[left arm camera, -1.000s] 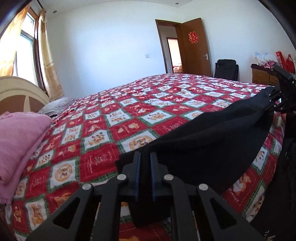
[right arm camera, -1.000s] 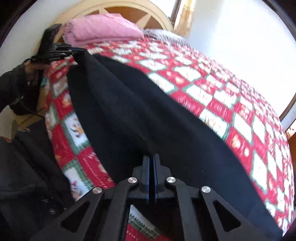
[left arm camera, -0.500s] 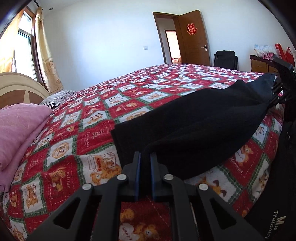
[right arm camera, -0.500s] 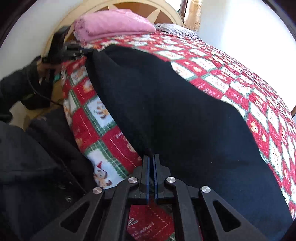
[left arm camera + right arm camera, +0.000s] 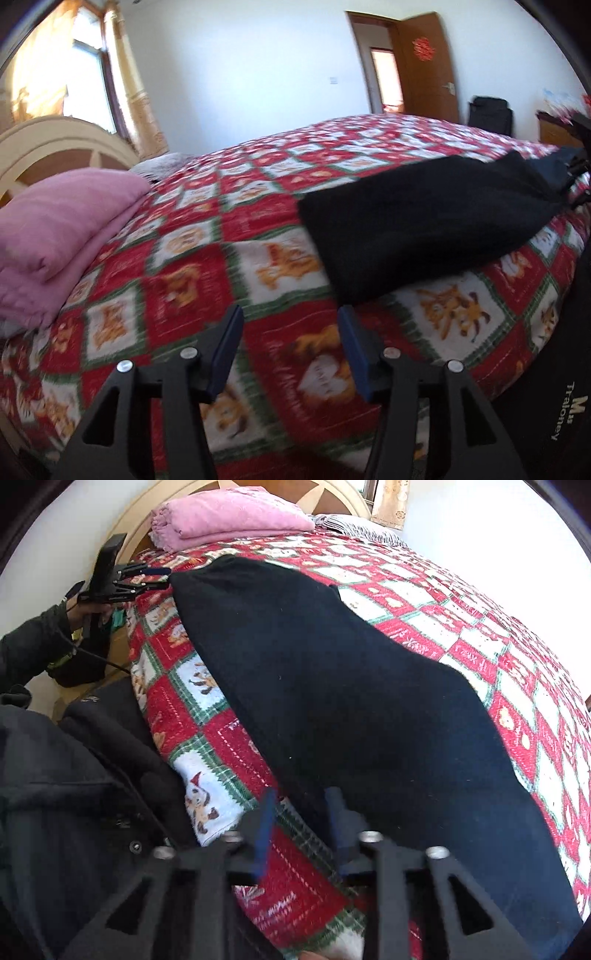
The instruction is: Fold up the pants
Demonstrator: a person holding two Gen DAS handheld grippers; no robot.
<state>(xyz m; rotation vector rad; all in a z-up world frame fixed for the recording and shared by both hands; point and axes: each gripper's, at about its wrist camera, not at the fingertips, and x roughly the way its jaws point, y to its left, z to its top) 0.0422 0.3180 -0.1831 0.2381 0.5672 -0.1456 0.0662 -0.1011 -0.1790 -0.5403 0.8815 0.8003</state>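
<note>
The black pants (image 5: 351, 686) lie flat along the near side of the bed on the red patterned quilt (image 5: 480, 635). In the left wrist view the pants (image 5: 424, 221) lie ahead and to the right. My left gripper (image 5: 291, 350) is open and empty, just short of the pants' near corner; it also shows in the right wrist view (image 5: 147, 578) beside the pants' far end. My right gripper (image 5: 299, 830) is open, its jaws apart at the pants' near edge, holding nothing. It shows dimly in the left wrist view (image 5: 580, 162) at the far right.
A folded pink blanket (image 5: 55, 229) lies at the head of the bed by the cream headboard (image 5: 48, 147). The person's dark jacket (image 5: 74, 794) is at the bed's near edge. An open door (image 5: 424, 62) and a dresser (image 5: 554, 129) stand beyond the bed.
Both grippers have opened and let go of the pants. The pants now lie flat on the quilt. The left gripper has drawn back from the cloth.
</note>
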